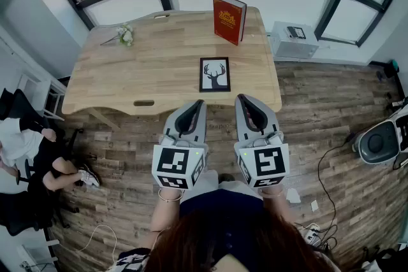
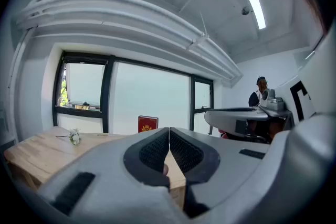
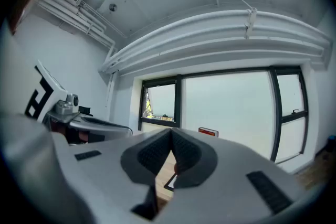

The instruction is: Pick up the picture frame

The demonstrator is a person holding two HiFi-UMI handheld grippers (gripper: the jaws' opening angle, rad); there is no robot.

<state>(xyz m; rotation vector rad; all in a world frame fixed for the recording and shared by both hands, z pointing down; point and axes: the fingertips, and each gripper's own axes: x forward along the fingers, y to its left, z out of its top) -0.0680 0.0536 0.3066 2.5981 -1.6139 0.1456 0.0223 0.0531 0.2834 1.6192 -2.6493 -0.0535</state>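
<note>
The picture frame (image 1: 215, 74), black with a deer silhouette on white, lies flat on the wooden table (image 1: 127, 73) near its front edge. My left gripper (image 1: 199, 103) and right gripper (image 1: 240, 99) hover side by side just short of that edge, pointing at the frame, both shut with nothing in them. In the left gripper view the shut left gripper (image 2: 169, 129) points level across the table top (image 2: 31, 152). In the right gripper view a corner of the frame (image 3: 170, 182) shows below the shut right gripper (image 3: 171, 131).
A red book (image 1: 229, 18) stands upright at the table's far side, beyond the frame. A small flower sprig (image 1: 125, 35) lies at the far left. A white box (image 1: 293, 39) sits on the floor to the right, and a person (image 1: 25, 150) sits at the left.
</note>
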